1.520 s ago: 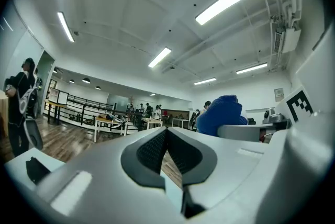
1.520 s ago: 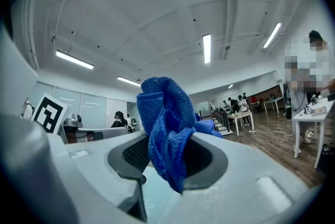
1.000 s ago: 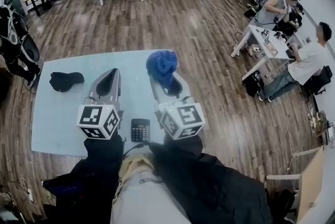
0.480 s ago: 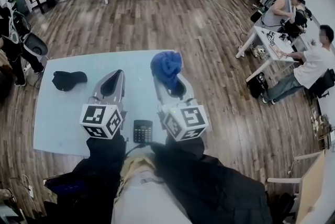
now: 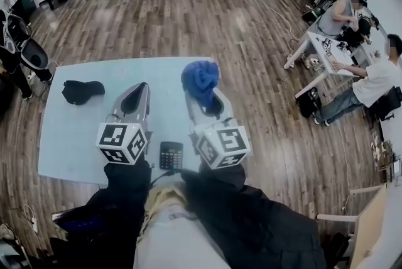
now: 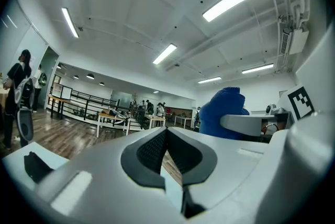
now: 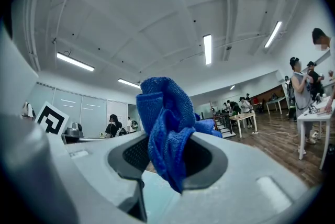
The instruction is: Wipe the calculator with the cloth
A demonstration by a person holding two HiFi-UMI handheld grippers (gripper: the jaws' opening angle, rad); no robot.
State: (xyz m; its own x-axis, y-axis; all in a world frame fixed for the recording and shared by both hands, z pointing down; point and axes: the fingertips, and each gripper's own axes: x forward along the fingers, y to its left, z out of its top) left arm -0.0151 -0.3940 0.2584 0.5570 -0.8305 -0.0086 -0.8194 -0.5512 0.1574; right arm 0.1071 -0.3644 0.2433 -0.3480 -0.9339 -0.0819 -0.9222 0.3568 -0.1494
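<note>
**A:** Where was the small black pocket calculator (image 5: pixel 169 155)?

**B:** It lay flat on the pale blue-grey table top (image 5: pixel 75 136). It was at the near edge, between the two marker cubes, and neither tool touched it.

**A:** And the cloth?

**B:** The bunched blue microfibre cloth (image 7: pixel 166 129) was in the right gripper (image 5: pixel 203 97). The jaws were clamped on its middle, and folds stuck out past the tips. It was held up toward the far side, well apart from the calculator.

**A:** Left gripper (image 6: pixel 166 136)?

**B:** Its jaws met at the tips with nothing between them. It was raised just left of the calculator.

**A:** Any change over the last second?

**B:** Almost none. Both grippers kept their pose, the cloth stayed gripped and the calculator had not shifted. The soft black bundle (image 5: pixel 81 91) at far left was also unmoved.

**B:** My judgement: the cloth was secured but wiping had not begun. The cloth would next have to come nearer and down onto the calculator.
</note>
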